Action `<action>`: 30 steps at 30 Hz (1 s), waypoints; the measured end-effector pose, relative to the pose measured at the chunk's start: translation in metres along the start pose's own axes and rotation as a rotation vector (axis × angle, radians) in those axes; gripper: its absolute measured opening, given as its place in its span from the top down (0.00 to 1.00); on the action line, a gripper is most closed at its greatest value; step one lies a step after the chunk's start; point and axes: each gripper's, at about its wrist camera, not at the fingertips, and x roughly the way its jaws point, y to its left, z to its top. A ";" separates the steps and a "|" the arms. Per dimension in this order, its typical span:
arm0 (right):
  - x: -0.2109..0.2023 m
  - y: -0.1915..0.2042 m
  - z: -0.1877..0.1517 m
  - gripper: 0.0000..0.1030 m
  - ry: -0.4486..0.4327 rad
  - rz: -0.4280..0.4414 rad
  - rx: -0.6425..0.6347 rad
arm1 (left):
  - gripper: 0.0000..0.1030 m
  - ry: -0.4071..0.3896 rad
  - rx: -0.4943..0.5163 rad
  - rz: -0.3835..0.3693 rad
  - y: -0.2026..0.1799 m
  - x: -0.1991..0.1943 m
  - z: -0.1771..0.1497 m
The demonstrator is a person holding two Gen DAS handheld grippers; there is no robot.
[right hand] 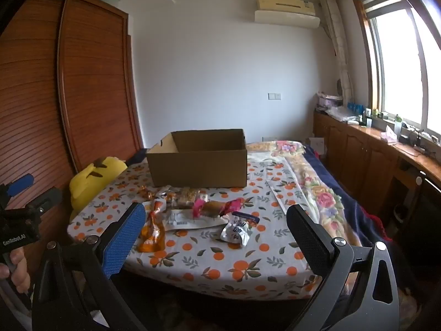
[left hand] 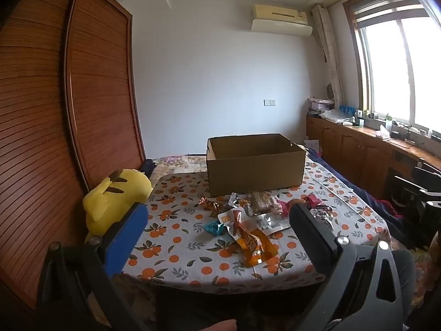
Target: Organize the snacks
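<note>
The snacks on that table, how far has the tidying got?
Nothing looks done yet. What shows of the cardboard box interior is empty, and the snack packets lie scattered on the orange-print tablecloth in front of it. Nothing is in hand: the left gripper and right gripper are both open and empty, short of the pile. Every packet is still left to be sorted.

A cardboard box (left hand: 256,165) sits on a table (left hand: 193,262), toward its far side, with a heap of snack packets (left hand: 256,218) just in front of it (nearer the cameras). A plush toy (left hand: 115,195) lies at the table's left edge, against a wardrobe (left hand: 69,110). Cabinets (left hand: 358,149) run under a window (left hand: 399,69) along the right wall.
</note>
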 end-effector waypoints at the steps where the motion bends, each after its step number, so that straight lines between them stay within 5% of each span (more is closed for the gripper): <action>1: 0.000 0.000 0.000 0.00 0.000 0.001 0.001 | 0.00 0.000 0.000 0.001 0.000 -0.001 0.001; 30: -0.001 0.001 0.000 0.00 -0.001 -0.002 -0.003 | 0.00 -0.010 0.001 0.003 0.000 -0.003 0.000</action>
